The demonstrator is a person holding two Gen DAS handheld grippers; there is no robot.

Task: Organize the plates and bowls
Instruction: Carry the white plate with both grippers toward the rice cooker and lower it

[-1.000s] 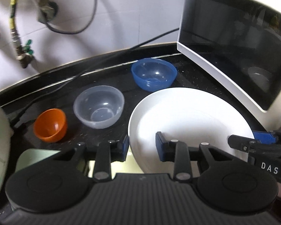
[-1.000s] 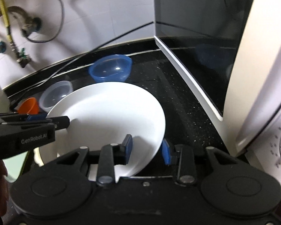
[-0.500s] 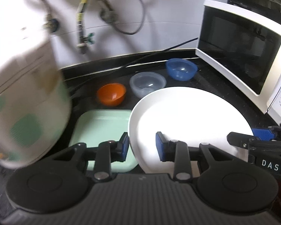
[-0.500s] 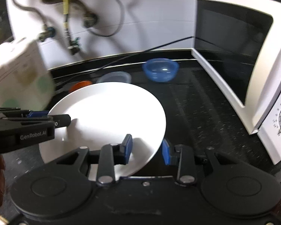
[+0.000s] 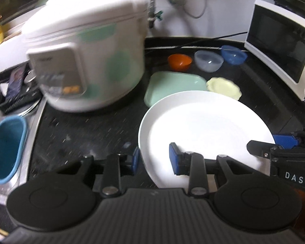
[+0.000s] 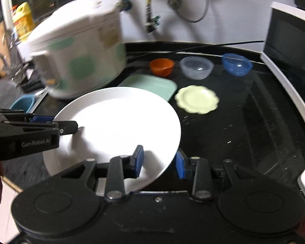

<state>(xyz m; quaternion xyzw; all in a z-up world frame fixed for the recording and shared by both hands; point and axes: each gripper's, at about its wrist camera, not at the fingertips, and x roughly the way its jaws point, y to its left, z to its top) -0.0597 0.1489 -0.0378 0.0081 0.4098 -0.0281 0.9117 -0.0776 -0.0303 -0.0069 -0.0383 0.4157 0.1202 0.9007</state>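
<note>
A large white plate (image 5: 203, 130) hangs above the black counter, held between both grippers. My left gripper (image 5: 154, 160) is shut on its left rim, and my right gripper (image 6: 159, 162) is shut on its right rim. Each gripper shows in the other's view: the right gripper (image 5: 274, 146) and the left gripper (image 6: 69, 127). At the back stand an orange bowl (image 6: 161, 66), a clear bowl (image 6: 196, 67) and a blue bowl (image 6: 236, 64). In front of them lie a mint-green square plate (image 6: 152, 85) and a pale yellow scalloped plate (image 6: 197, 99).
A white rice cooker (image 5: 87, 61) with green patches stands at the left, close to the green plate. A microwave (image 5: 284, 46) lines the right side. A blue container (image 5: 7, 148) sits by the sink edge at the left. Hoses and cables hang on the back wall.
Both grippers have drawn back from the wall with the white plate. The bowls now look far off, and the rice cooker, the green plate and the yellow plate have come into view.
</note>
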